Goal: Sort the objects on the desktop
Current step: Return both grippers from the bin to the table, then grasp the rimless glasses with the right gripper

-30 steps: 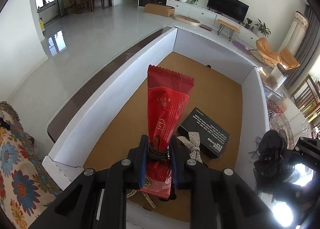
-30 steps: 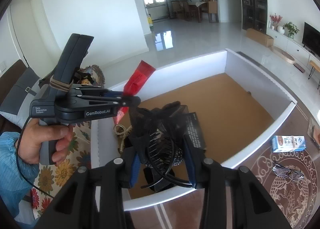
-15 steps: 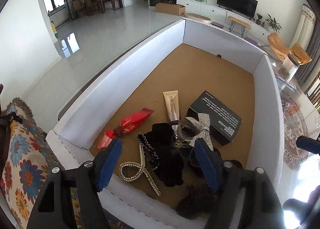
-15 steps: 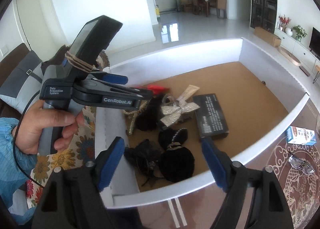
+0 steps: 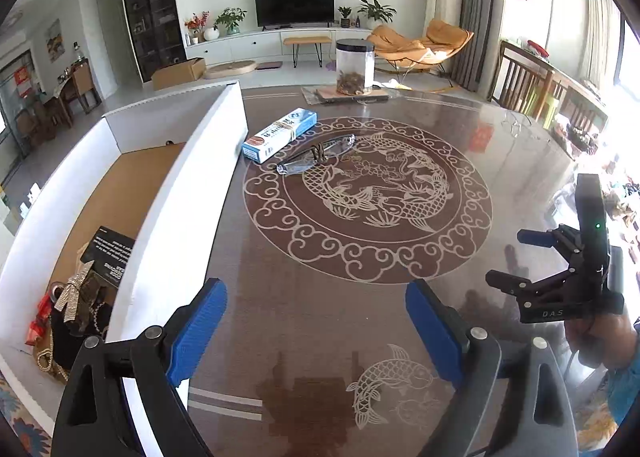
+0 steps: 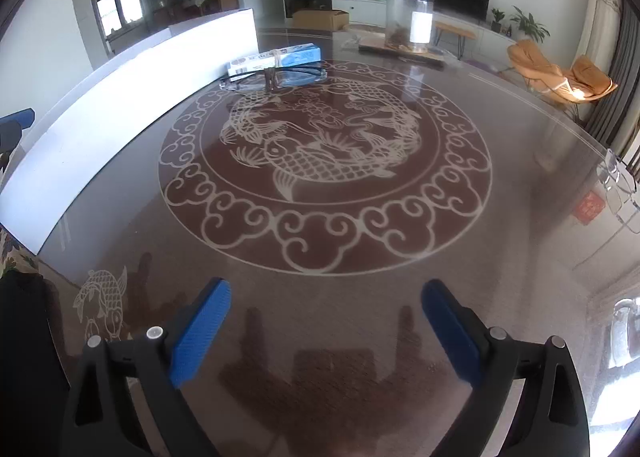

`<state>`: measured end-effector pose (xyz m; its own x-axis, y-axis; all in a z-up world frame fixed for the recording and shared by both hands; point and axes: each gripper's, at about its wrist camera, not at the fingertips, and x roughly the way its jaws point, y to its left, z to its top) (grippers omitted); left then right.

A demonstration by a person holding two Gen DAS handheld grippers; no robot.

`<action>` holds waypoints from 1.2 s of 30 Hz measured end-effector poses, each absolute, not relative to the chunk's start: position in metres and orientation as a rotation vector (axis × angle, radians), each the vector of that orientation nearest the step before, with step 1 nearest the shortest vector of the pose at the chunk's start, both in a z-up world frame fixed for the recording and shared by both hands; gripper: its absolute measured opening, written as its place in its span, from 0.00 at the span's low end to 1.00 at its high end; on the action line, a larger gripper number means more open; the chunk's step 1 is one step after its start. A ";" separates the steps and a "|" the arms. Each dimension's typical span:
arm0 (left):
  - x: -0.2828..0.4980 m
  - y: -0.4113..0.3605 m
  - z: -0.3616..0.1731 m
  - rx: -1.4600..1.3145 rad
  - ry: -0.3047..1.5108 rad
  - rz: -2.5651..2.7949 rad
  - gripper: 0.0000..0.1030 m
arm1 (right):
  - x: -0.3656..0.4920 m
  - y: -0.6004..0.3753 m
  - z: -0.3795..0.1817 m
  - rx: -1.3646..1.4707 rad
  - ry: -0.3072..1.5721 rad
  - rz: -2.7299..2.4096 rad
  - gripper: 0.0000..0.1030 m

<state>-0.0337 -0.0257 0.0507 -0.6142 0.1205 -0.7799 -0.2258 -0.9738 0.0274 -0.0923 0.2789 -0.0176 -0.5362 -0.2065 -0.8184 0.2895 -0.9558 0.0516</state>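
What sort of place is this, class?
Most likely a home living room: a television on a low white cabinet, an orange lounge chair, and potted plants beside it.

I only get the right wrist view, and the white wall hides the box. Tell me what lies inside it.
Observer: A black carton lies on the brown floor, with a silver bow at its near end.
Operator: Report anything red in there.
Observer: A red packet lies in the near corner, beside the bow.
Operator: Check the left tool.
Observer: The left tool is outside the box over the table, its jaws opening with nothing between them.
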 end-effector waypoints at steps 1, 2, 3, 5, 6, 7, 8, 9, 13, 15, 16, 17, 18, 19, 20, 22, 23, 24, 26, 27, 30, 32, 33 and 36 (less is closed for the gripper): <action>-0.042 -0.019 0.038 -1.304 0.187 2.638 0.89 | -0.090 0.286 -0.019 1.333 0.109 -2.536 0.94; -0.049 -0.015 0.027 -1.338 0.186 2.626 0.89 | -0.089 0.289 -0.022 1.334 0.096 -2.542 0.94; -0.056 -0.011 0.015 -1.374 0.185 2.618 0.89 | -0.090 0.291 -0.024 1.335 0.093 -2.546 0.94; -0.071 -0.015 -0.006 -1.427 0.196 2.630 0.89 | -0.092 0.289 -0.025 1.323 0.113 -2.556 0.94; -0.076 -0.016 -0.013 -1.446 0.197 2.642 0.89 | -0.093 0.286 -0.026 1.320 0.133 -2.557 0.94; -0.081 -0.018 -0.019 -1.462 0.190 2.654 0.89 | -0.095 0.281 -0.027 1.317 0.157 -2.556 0.94; -0.086 -0.020 -0.025 -1.478 0.168 2.665 0.89 | -0.099 0.276 -0.028 1.316 0.178 -2.552 0.94; -0.090 -0.023 -0.030 -1.497 0.137 2.675 0.89 | -0.104 0.271 -0.029 1.310 0.196 -2.546 0.94; -0.098 -0.032 -0.045 -1.508 0.014 2.739 0.91 | -0.128 0.245 -0.032 1.289 0.244 -2.507 0.96; -0.096 -0.033 -0.046 -1.488 0.013 2.764 0.94 | -0.146 0.233 -0.034 1.287 0.258 -2.484 0.98; -0.097 -0.034 -0.047 -1.482 0.011 2.770 0.98 | -0.155 0.228 -0.035 1.282 0.266 -2.472 1.00; -0.097 -0.035 -0.047 -1.486 0.003 2.771 0.99 | -0.164 0.222 -0.036 1.271 0.277 -2.458 1.00; -0.098 -0.035 -0.047 -1.486 0.002 2.774 0.99 | -0.175 0.216 -0.036 1.263 0.288 -2.442 1.00; -0.098 -0.036 -0.047 -1.485 0.000 2.776 0.99 | -0.186 0.210 -0.036 1.251 0.302 -2.421 1.00; -0.098 -0.036 -0.047 -1.485 0.000 2.777 0.99 | -0.198 0.205 -0.036 1.239 0.318 -2.398 1.00; -0.099 -0.035 -0.047 -1.484 -0.002 2.778 0.99 | -0.226 0.195 -0.037 1.219 0.342 -2.359 1.00; -0.099 -0.035 -0.047 -1.484 -0.003 2.778 0.99 | -0.240 0.190 -0.037 1.210 0.352 -2.342 1.00; -0.100 -0.035 -0.047 -1.485 -0.002 2.779 0.99 | -0.254 0.186 -0.037 1.202 0.362 -2.327 1.00; -0.100 -0.035 -0.047 -1.484 -0.004 2.778 0.99 | -0.280 0.175 -0.038 1.183 0.389 -2.285 1.00; -0.100 -0.035 -0.047 -1.484 -0.004 2.778 0.99 | -0.292 0.171 -0.037 1.179 0.403 -2.261 1.00; -0.101 -0.035 -0.047 -1.485 -0.004 2.779 0.99 | -0.322 0.152 -0.035 1.175 0.487 -2.213 1.00; -0.101 -0.035 -0.047 -1.486 -0.006 2.779 1.00 | -0.333 0.137 -0.032 1.137 0.587 -2.218 1.00; -0.101 -0.035 -0.047 -1.486 -0.006 2.779 1.00 | -0.337 0.131 -0.030 1.114 0.625 -2.208 1.00; -0.101 -0.035 -0.047 -1.487 -0.006 2.778 1.00 | -0.340 0.112 -0.030 1.067 0.668 -2.128 0.99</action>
<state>-0.1008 -0.0348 -0.0472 -0.5549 -0.0066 -0.8319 0.0100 -0.9999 0.0012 -0.3405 0.1117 -0.0299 -0.4519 -0.3260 -0.8303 0.7421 -0.6539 -0.1472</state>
